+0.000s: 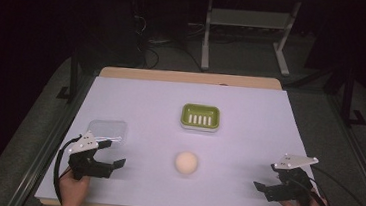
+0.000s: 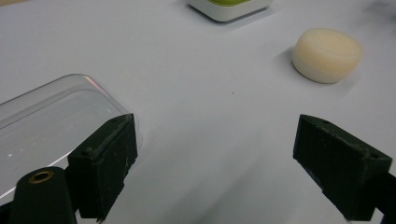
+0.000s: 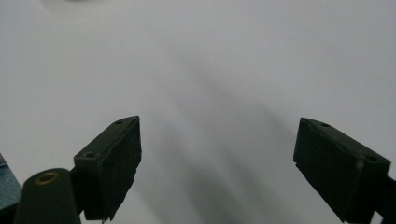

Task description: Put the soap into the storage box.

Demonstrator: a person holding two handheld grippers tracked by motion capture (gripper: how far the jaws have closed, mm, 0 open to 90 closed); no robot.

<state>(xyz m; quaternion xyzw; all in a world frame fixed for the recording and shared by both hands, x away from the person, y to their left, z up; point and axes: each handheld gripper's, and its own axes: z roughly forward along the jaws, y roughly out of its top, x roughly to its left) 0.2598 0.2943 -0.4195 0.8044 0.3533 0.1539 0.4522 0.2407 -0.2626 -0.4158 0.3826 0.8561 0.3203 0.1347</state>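
- The round soap (image 1: 186, 162) lies on the table (image 1: 248, 139), midway between both grippers and in front of the green soap dish (image 1: 200, 117).
- The left gripper (image 1: 108, 159) is held wide open and empty beside a clear lid (image 1: 108, 130).
- The right gripper (image 1: 262, 188) is likewise spread, gripping nothing.
- The soap, probably slippery, should be straddled squarely across its sides before closing.

Cream soap (image 1: 186, 162), green-and-white soap dish (image 1: 200, 117), clear lid (image 1: 108, 130).
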